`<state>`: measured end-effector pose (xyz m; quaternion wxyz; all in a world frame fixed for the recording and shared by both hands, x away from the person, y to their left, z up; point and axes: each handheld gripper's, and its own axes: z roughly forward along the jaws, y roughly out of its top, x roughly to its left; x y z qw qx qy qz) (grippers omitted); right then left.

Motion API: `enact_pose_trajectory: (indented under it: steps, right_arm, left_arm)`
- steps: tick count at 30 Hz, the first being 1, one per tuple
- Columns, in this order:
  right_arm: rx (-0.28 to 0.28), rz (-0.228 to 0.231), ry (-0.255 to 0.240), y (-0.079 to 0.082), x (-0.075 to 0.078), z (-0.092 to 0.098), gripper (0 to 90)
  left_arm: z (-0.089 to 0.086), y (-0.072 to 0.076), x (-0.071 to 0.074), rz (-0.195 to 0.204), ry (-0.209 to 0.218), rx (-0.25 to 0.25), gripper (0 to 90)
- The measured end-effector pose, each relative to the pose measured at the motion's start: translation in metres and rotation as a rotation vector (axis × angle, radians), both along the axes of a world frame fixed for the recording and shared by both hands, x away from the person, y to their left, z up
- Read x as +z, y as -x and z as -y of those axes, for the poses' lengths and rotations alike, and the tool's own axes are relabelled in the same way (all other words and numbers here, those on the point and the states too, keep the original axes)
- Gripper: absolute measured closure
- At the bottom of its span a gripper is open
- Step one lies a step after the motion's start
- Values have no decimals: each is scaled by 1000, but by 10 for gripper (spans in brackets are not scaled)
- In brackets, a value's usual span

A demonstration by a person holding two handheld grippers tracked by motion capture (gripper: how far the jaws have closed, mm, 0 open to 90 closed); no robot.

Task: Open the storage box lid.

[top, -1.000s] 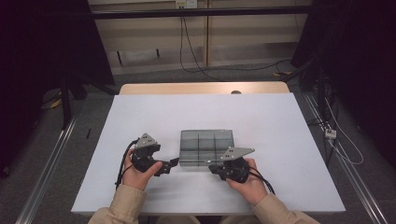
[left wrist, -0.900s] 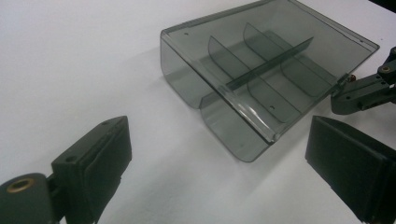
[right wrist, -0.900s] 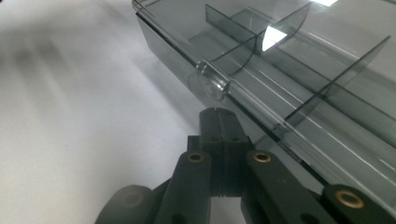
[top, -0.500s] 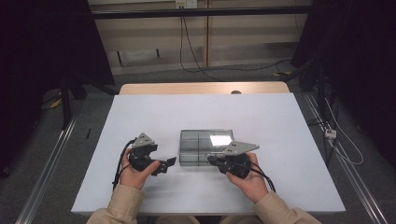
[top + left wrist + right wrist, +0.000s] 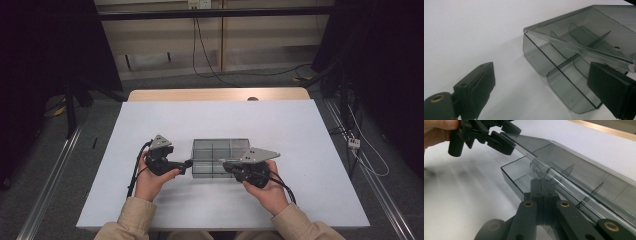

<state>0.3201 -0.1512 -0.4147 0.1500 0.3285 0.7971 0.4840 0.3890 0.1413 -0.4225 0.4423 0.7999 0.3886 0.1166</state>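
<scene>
Bright overhead light washes the white table (image 5: pixel 300 130), surroundings stay dark, and the close views look perhaps slightly soft.

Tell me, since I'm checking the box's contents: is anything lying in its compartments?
No: in the left gripper view, the compartments of the smoky clear divided box show bare floors between the dividers.

The high view looks forward and down on the whole surface (image 5: pixel 150 130) from above. Both gripper views sit close, low over it, sharing the smoky divided box (image 5: pixel 579 57), centre at 6 o'clock overhead.
</scene>
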Motion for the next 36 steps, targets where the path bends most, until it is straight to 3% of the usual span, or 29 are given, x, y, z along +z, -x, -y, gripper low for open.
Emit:
enact_pose_trajectory:
  steps: [5, 10, 15, 21, 23, 24, 32, 36]
  right_arm:
    - [-3, 5, -9, 0, 1, 0, 886]
    - [-6, 7, -19, 1, 1, 1, 820]
    - [-20, 21, -20, 6, 5, 5, 625]
    - [-107, 15, -14, 6, 2, 24, 428]
    - [-136, 13, -15, 4, 0, 32, 404]
    - [-178, 13, -20, 2, -1, 41, 349]
    - [-297, 36, -38, -18, -4, 63, 279]
    - [-309, 49, -50, -28, -1, 62, 288]
  left_arm:
    - [7, -7, -4, -3, 22, 5, 99]
    - [12, -10, -2, 4, 21, 3, 109]
    - [13, -17, 1, 15, 53, 23, 133]
    - [17, -24, 5, 19, 81, 32, 143]
    - [18, -26, 7, 24, 86, 33, 147]
    - [19, -27, 8, 25, 91, 35, 148]
    - [23, -34, 9, 17, 92, 37, 154]
    - [25, -37, 10, 20, 96, 32, 167]
